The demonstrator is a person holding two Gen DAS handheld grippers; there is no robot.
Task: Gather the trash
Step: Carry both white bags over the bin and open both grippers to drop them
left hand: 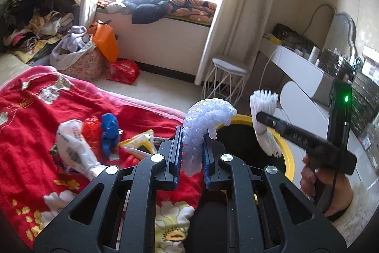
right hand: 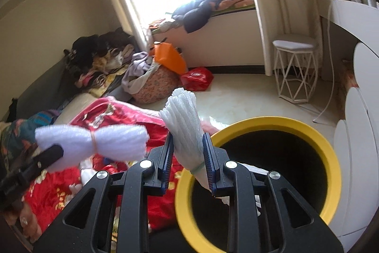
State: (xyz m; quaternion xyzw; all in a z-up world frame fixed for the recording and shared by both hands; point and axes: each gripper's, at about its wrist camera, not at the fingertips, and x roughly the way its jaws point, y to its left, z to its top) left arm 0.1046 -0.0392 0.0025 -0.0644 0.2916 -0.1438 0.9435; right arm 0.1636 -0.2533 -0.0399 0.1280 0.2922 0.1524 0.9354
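Red floral bedding (left hand: pixel 35 115) lies left of the yellow-rimmed bin (right hand: pixel 330 158), strewn with a white plastic bag (left hand: pixel 73 148), a blue wrapper (left hand: pixel 109 132) and a yellow packet (left hand: pixel 139 141). Beside the bin's left rim, the left gripper (left hand: pixel 192 153) pinches a bubble-wrap bundle (left hand: pixel 203 120). Above the bin's near rim, the right gripper (right hand: pixel 188 163) pinches a white foam net (right hand: pixel 184 125) tied with a green band.

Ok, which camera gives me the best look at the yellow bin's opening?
Right wrist: nearly the whole yellow bin rim and its dark inside show just below the right gripper. Left wrist shows only an arc of rim, hidden behind both grippers.
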